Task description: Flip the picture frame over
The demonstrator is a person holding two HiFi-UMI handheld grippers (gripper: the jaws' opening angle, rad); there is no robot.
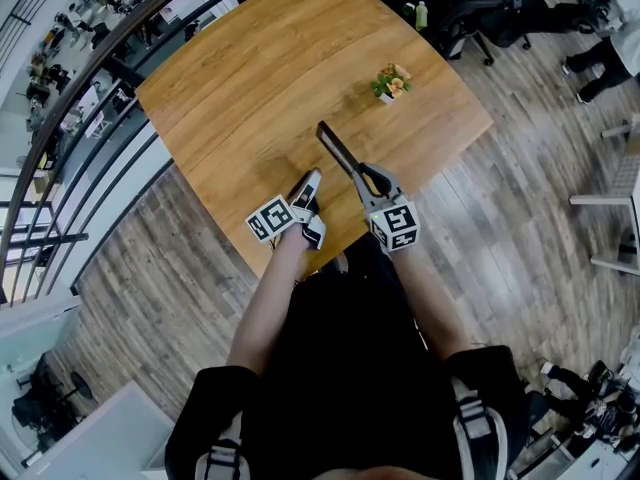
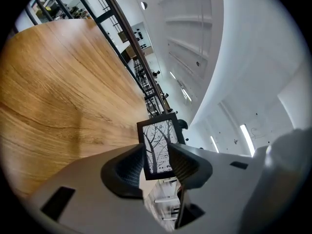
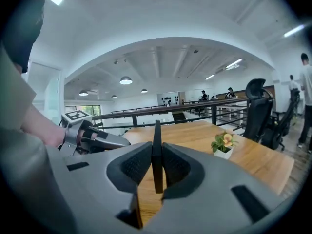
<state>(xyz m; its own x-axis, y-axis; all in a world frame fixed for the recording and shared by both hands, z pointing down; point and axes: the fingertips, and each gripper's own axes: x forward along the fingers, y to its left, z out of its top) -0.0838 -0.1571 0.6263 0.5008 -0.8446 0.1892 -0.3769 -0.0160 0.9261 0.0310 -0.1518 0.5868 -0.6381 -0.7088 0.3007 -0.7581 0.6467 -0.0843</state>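
One picture frame [image 1: 340, 154], slim and black-rimmed. Head view: it is held on edge over the wooden table [image 1: 230, 88], its near end clamped in the right gripper [image 1: 371, 180]; the left gripper [image 1: 308, 188] sits at its 8 o'clock, apart. Left gripper view: jaws spread, nothing gripped; beyond them is the frame's face [image 2: 158, 147], a black-and-white bare-tree print. Right gripper view: pads pressed on both faces, frame [image 3: 157, 145] edge-on. Judged light, rigid and smooth, the front possibly fragile; grip by the rim.

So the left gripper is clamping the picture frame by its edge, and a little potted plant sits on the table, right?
No: the right gripper clamps the picture frame by its edge, as the right gripper view shows. The little potted plant does sit on the table.
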